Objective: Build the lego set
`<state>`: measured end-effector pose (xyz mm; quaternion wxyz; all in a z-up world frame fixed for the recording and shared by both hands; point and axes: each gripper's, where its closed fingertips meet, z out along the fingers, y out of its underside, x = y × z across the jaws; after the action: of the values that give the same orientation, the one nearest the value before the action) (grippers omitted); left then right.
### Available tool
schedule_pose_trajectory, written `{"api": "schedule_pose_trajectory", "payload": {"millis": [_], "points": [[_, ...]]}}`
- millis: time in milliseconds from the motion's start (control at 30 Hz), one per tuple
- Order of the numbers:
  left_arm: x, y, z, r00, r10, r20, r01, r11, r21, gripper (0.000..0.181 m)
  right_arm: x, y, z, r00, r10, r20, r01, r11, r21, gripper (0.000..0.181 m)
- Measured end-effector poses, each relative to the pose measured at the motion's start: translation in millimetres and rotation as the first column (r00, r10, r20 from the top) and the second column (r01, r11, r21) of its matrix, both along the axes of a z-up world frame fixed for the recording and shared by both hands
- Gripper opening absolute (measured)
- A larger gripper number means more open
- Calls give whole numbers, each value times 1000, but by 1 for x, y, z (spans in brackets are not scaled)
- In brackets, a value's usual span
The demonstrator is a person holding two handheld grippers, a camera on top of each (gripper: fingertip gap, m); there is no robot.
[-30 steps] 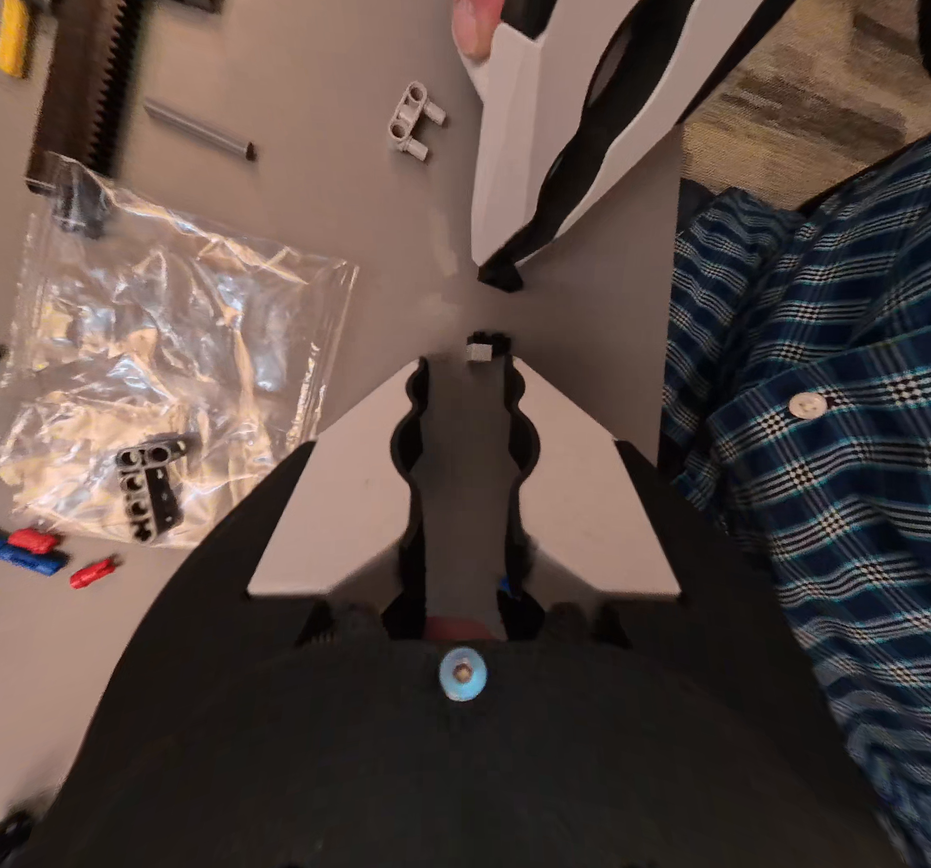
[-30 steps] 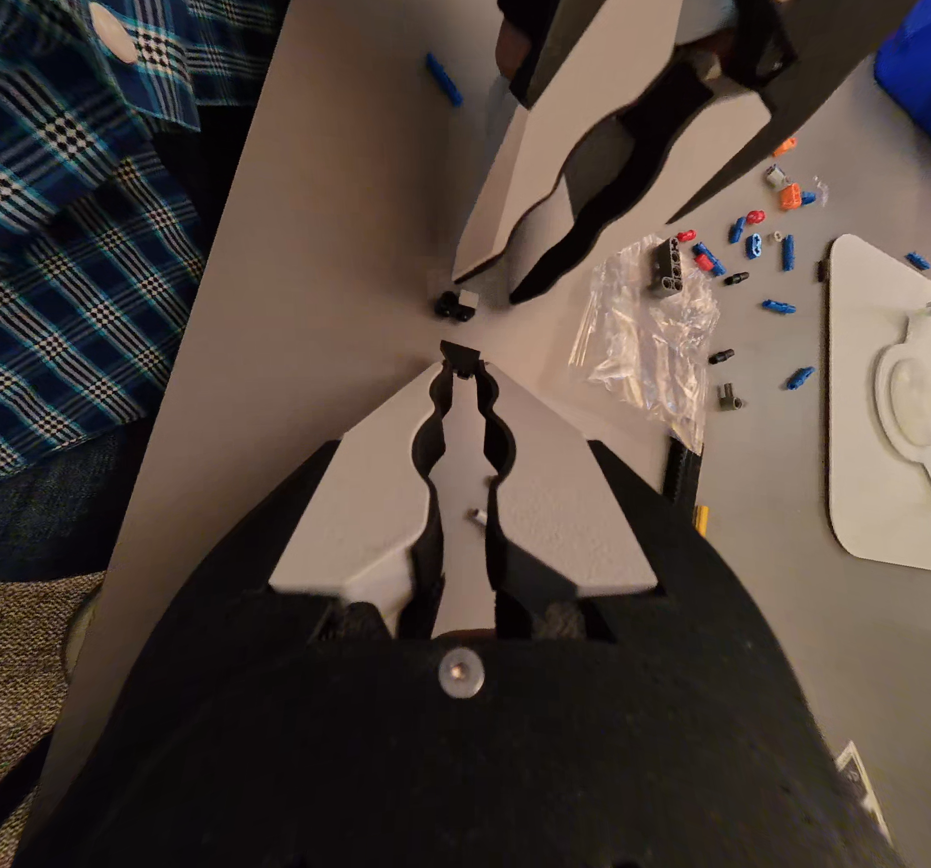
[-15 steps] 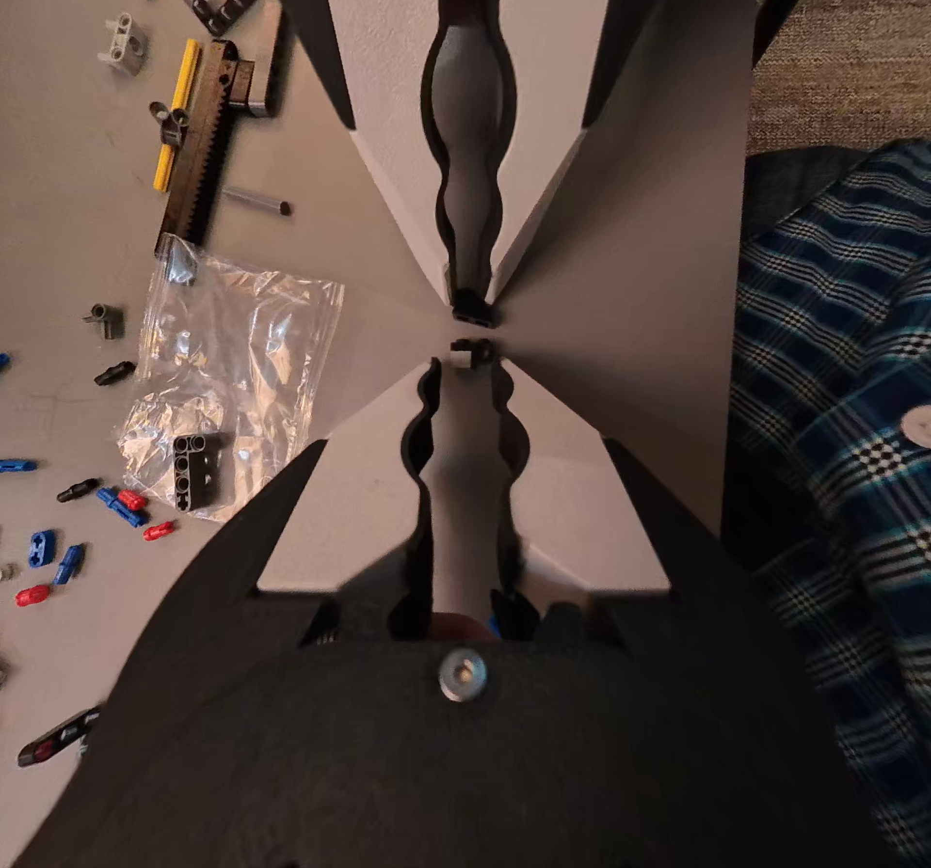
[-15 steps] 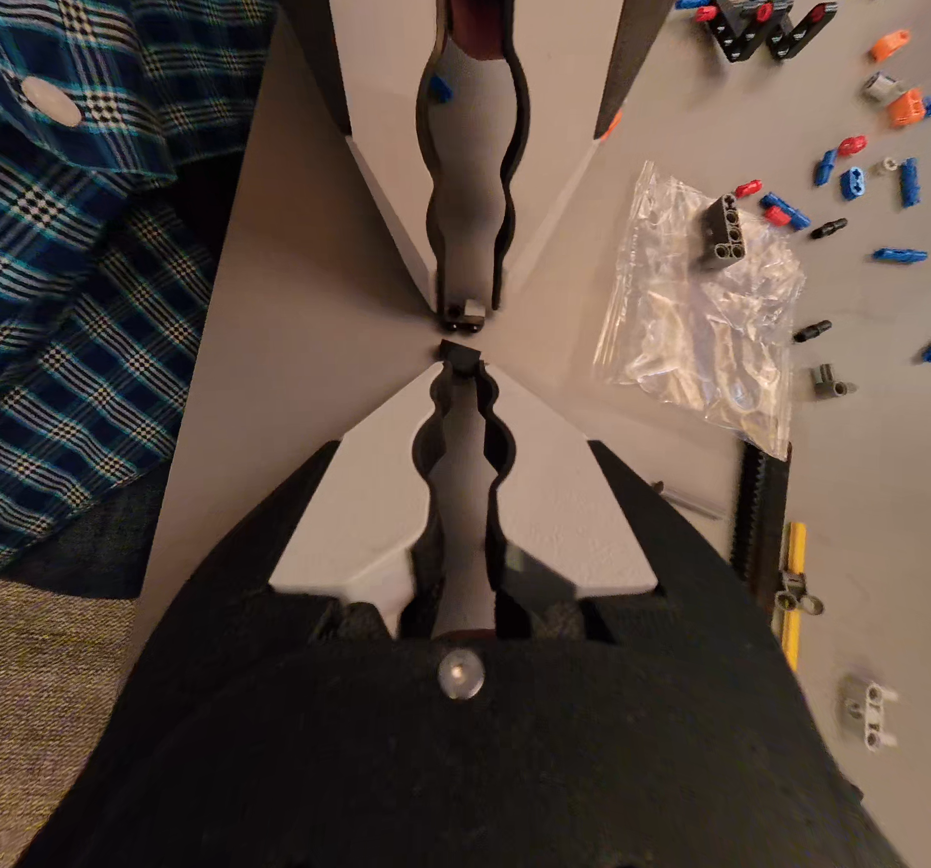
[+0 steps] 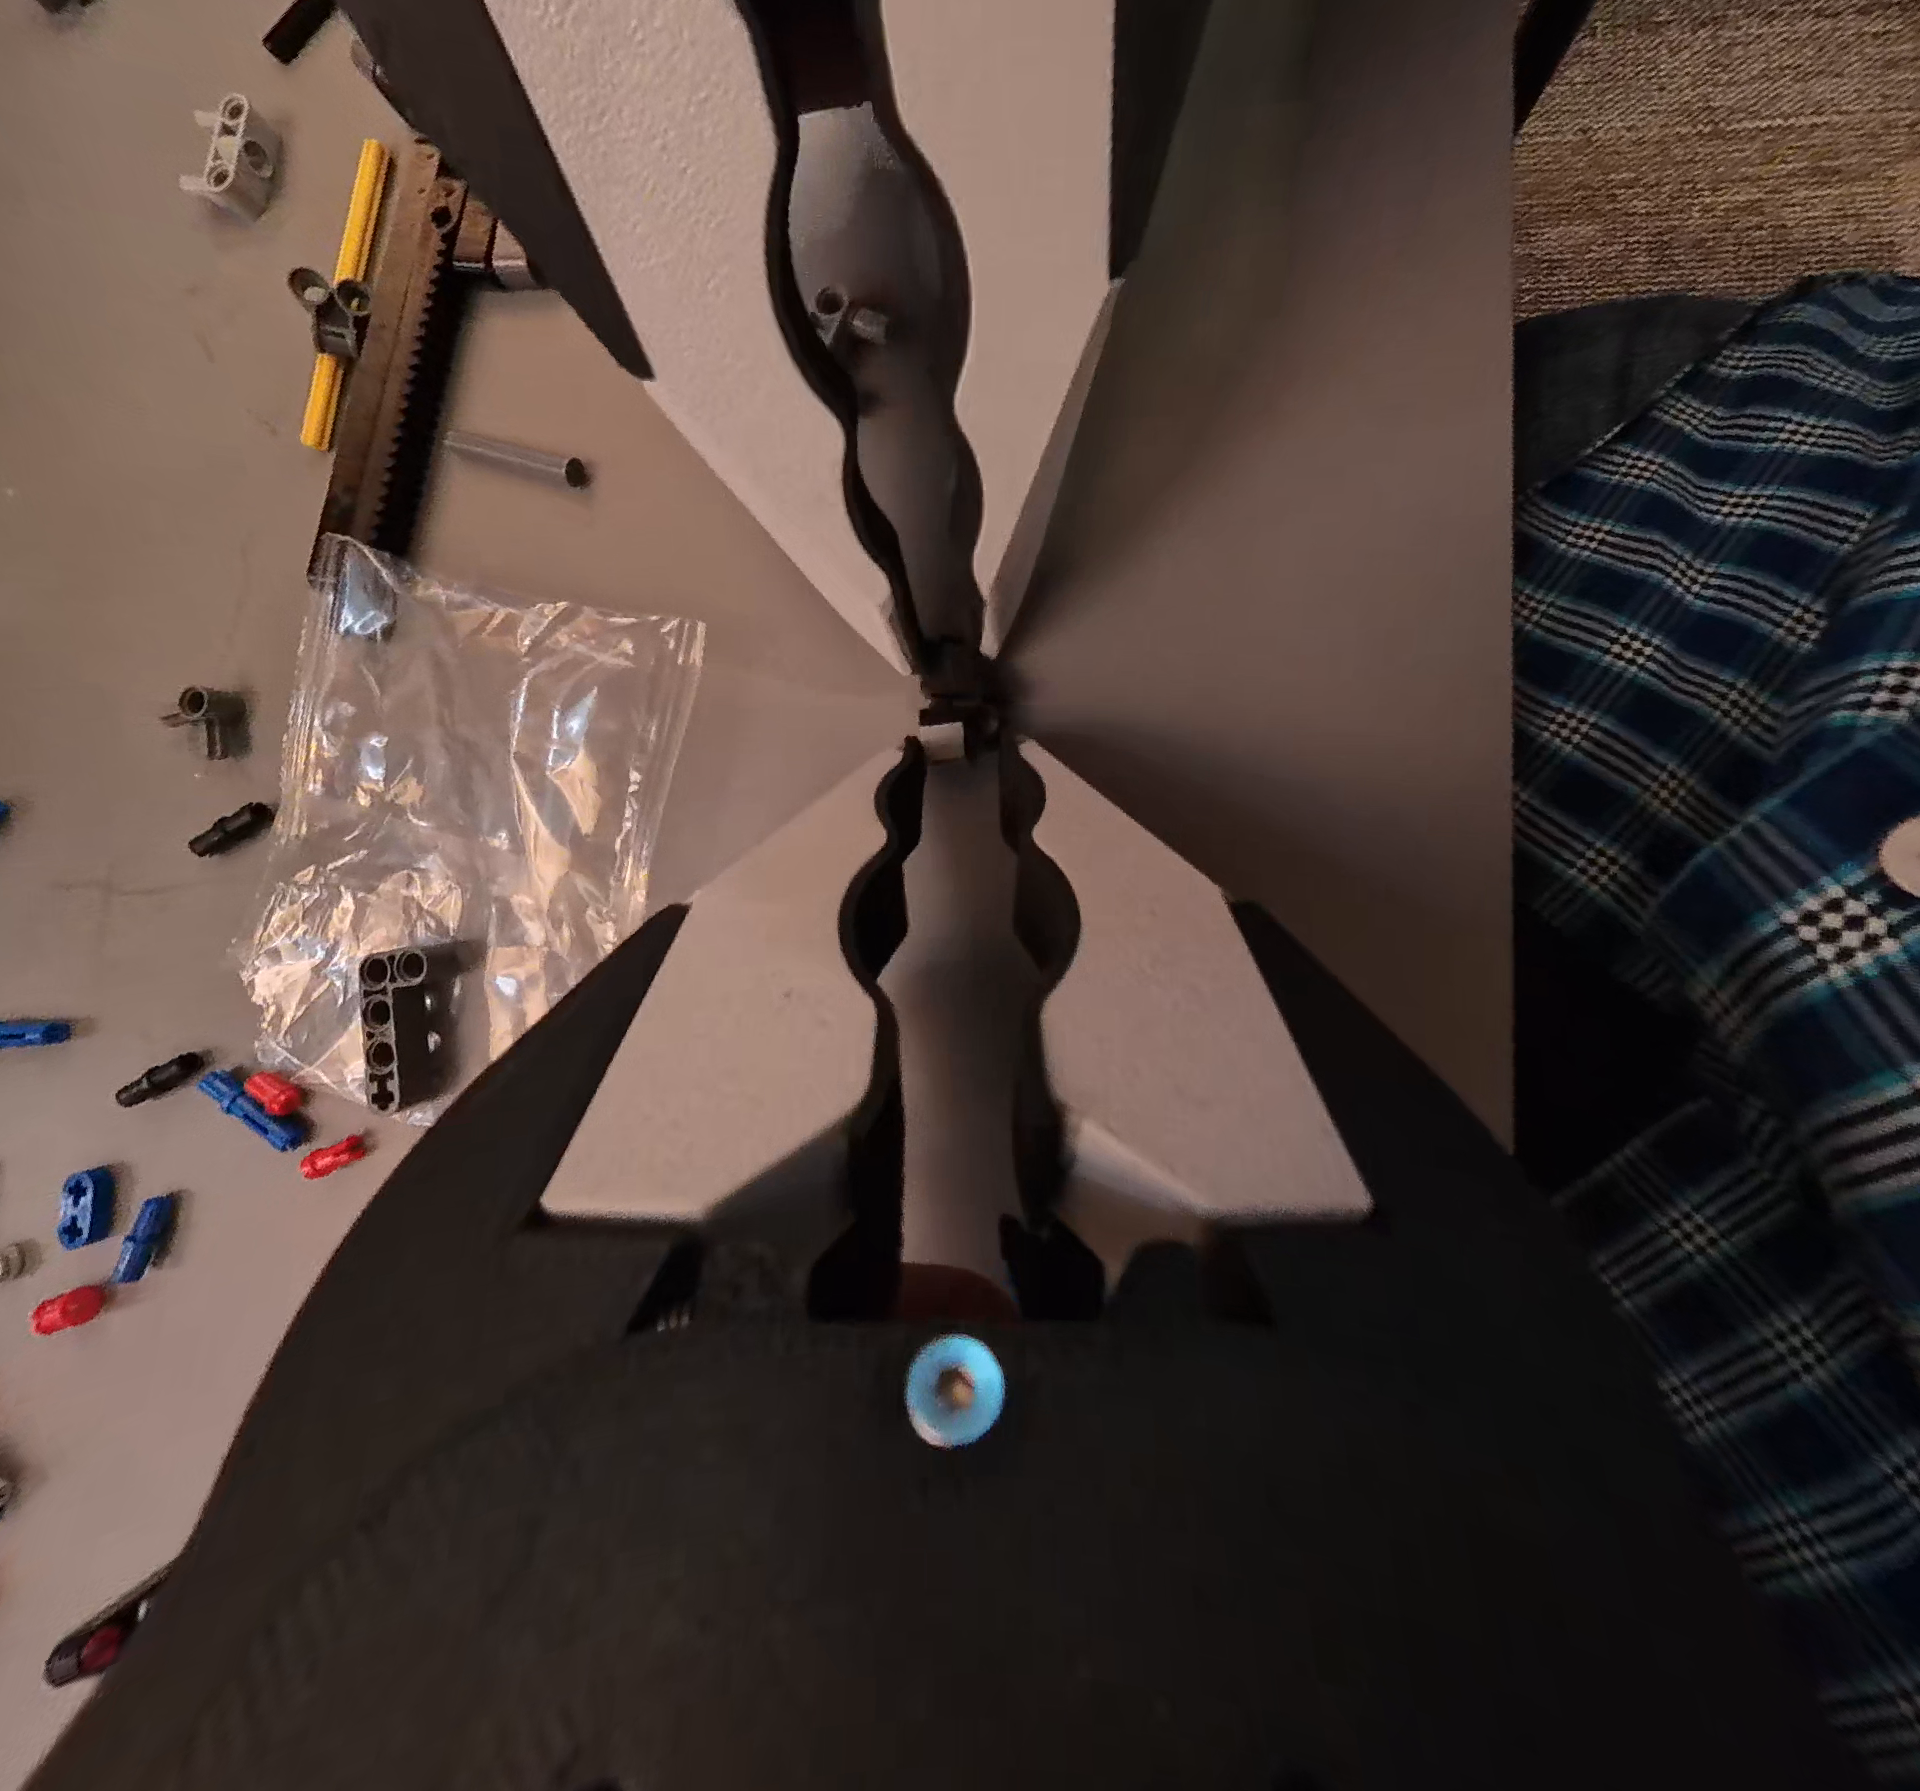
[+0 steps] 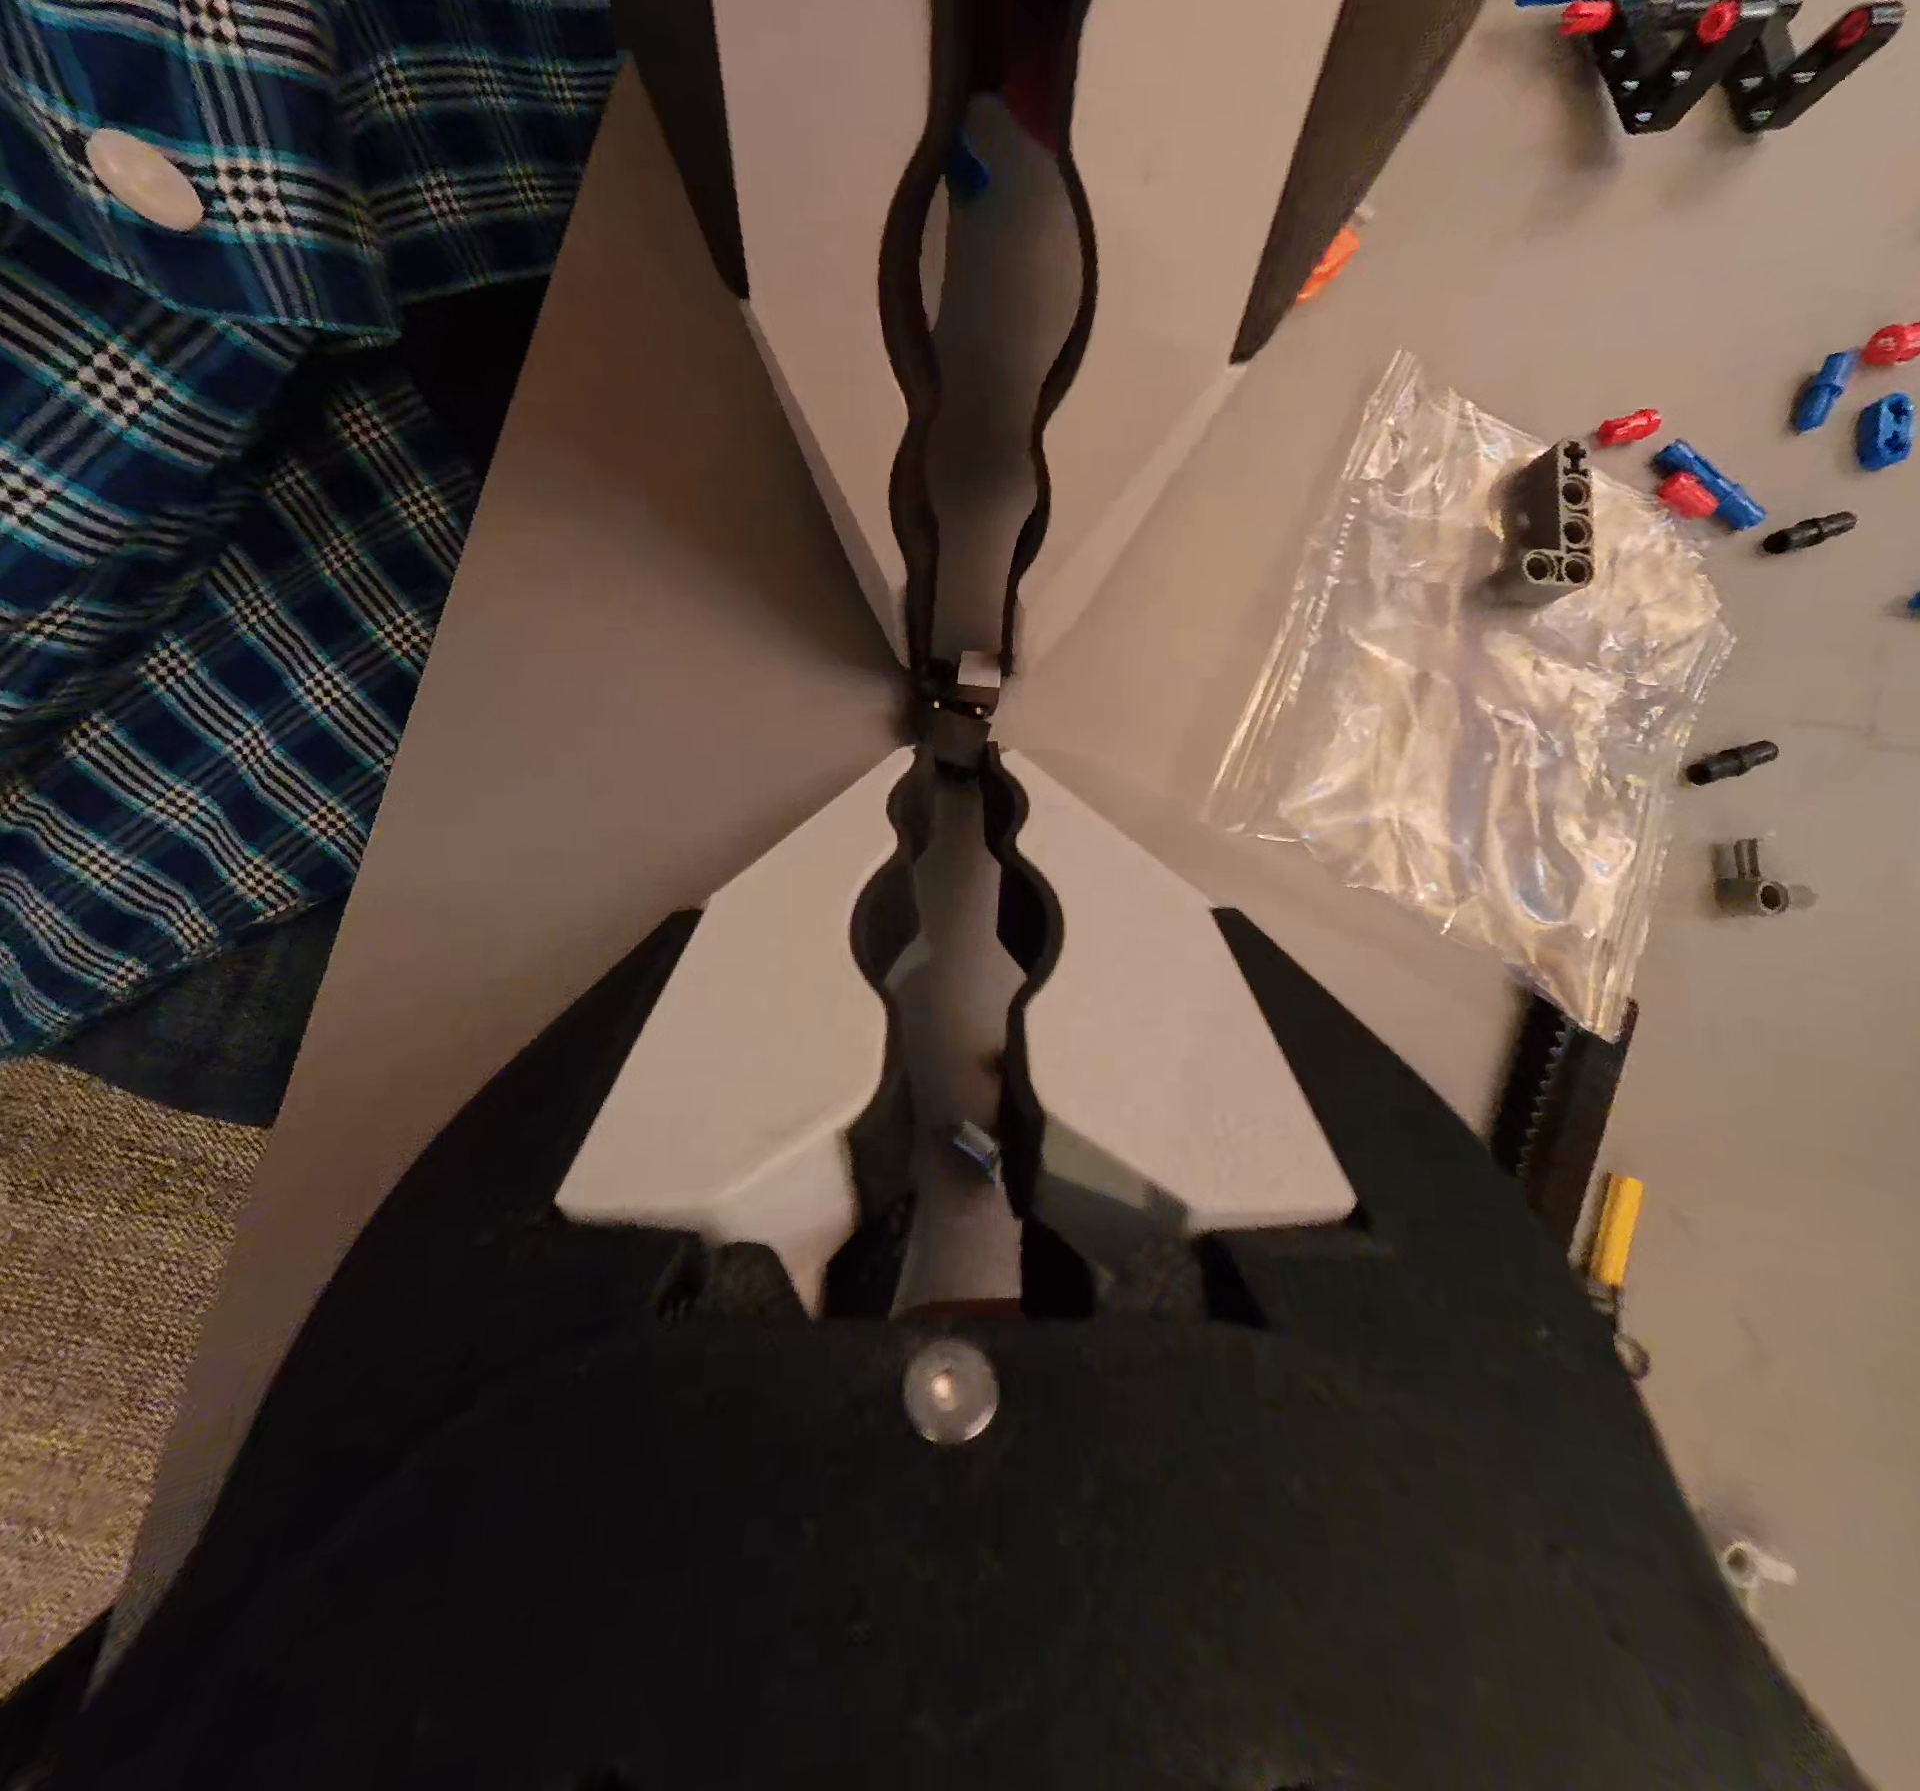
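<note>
my left gripper [image 5: 954, 742] pinched a small grey-and-black lego piece [image 5: 948, 735]; my right gripper [image 6: 958, 762] pinched a small black lego piece [image 6: 956, 739], the two pieces touching tip to tip.

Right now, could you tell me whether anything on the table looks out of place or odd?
Only minor clutter stands out. The black L-shaped beam sits on top of the crumpled clear bag, and the bag's corner lies over the end of the black toothed rack. Both grippers meet tip to tip, each pinching a small piece, apparently aligned.
</note>
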<state>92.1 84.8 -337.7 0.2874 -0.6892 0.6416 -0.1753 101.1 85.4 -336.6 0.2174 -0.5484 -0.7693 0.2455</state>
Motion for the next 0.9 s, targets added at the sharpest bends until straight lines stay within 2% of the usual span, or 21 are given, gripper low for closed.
{"api": "schedule_pose_trajectory", "payload": {"millis": [367, 633, 900], "points": [[0, -1, 0, 998, -56, 10, 56, 997, -45, 12, -1, 1, 0, 997, 76, 19, -76, 997, 23, 7], [0, -2, -1, 998, -63, 30, 66, 994, -90, 12, -3, 1, -1, 987, 160, 18, -160, 985, 69, 7], [-1, -3, -1, 997, -60, 43, 64, 993, -98, 12, -6, 0, -1, 981, 195, -9, -193, 977, 87, 7]]}}
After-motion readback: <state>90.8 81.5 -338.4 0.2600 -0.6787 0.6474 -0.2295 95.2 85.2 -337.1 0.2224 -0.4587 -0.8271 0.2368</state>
